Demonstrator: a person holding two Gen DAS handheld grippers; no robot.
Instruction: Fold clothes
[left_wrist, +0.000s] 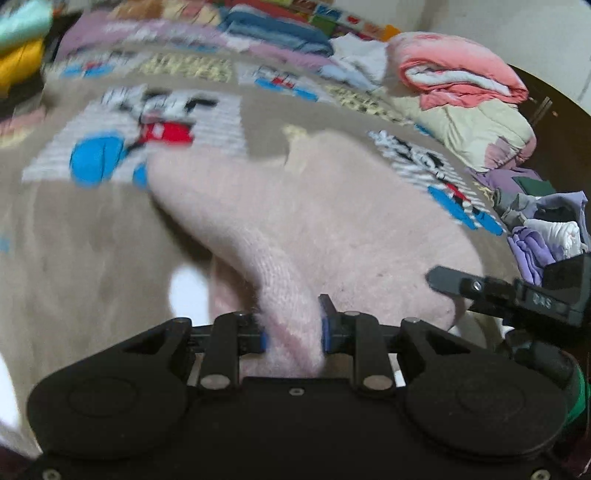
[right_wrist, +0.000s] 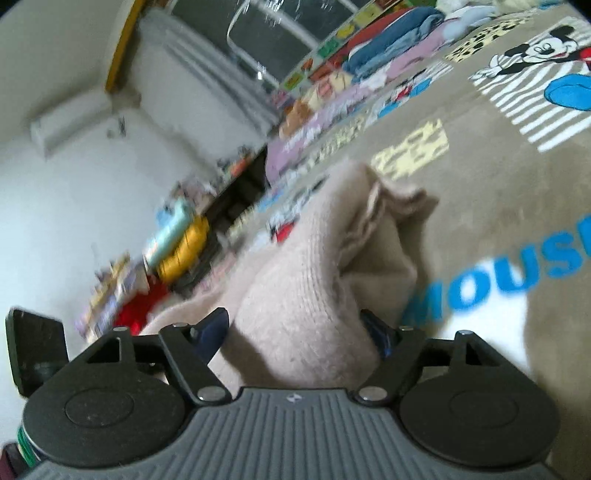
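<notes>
— Sweater: colour?
— Pale pink, plain knit.
— Bedspread?
— Tan, printed with cartoon mice, white stripes, blue lettering.
— Folded blanket?
— Coral pink over white.

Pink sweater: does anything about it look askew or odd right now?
The pink sweater lies bunched and twisted on the bed cover, one part rolled into a rope in the left gripper. No damage visible.

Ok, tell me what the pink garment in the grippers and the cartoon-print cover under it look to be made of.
Pink garment: apparently a soft knit, wool or acrylic; stitch rows show and the surface is fuzzy and matte. Cartoon-print cover: looks like a flat woven or short-pile printed fabric, matte tan with crisp printed figures; blur leaves the exact fibre open.
</notes>
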